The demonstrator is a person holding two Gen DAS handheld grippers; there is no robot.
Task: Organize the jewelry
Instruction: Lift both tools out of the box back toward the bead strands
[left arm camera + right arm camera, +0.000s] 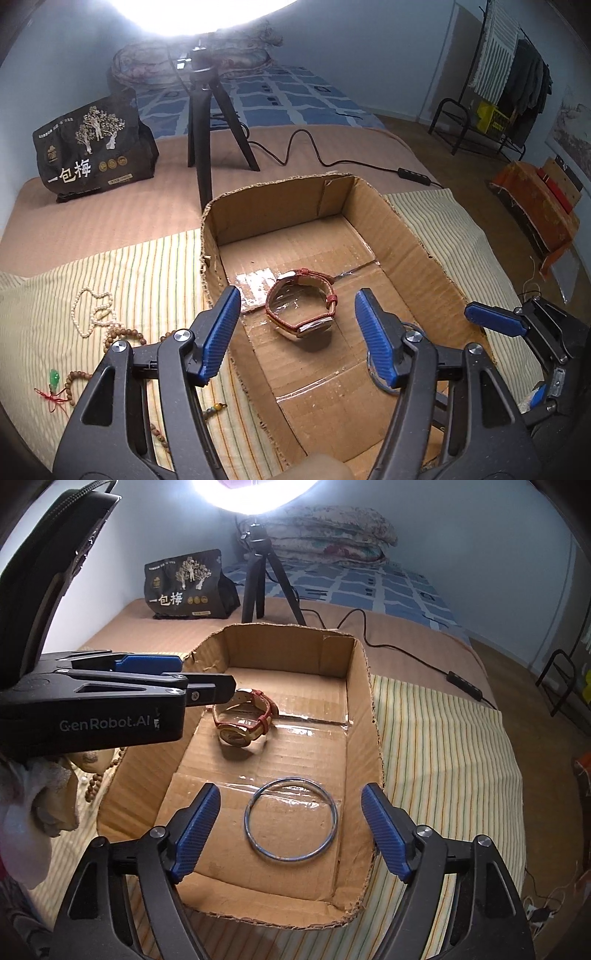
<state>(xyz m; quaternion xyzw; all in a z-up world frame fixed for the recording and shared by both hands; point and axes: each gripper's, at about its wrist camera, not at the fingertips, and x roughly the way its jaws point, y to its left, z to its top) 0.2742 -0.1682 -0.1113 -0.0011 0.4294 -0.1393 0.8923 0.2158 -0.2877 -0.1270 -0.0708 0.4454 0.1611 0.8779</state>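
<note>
A cardboard box (pixel 406 229) sits open on the striped cloth. A wristwatch (pixel 301 310) with a red strap lies on its floor, and my left gripper (pixel 297 328) hangs open above it, pads apart from it. Nearer in the box, a thin metal bangle (pixel 246 821) lies flat, with my right gripper (pixel 291 827) open over it and not touching. The watch (pixel 243 720) and the left gripper (pixel 203 677) also show in the right wrist view. Left of the box lie a pearl necklace (pixel 92 310), wooden beads (pixel 122 336) and a green pendant (pixel 54 380).
A black tripod (pixel 207 122) stands behind the box with a bright lamp above it. A dark snack bag (pixel 92 147) sits at the back left. A black cable (pixel 332 162) runs across the bed on the right. A clothes rack (pixel 517 74) stands far right.
</note>
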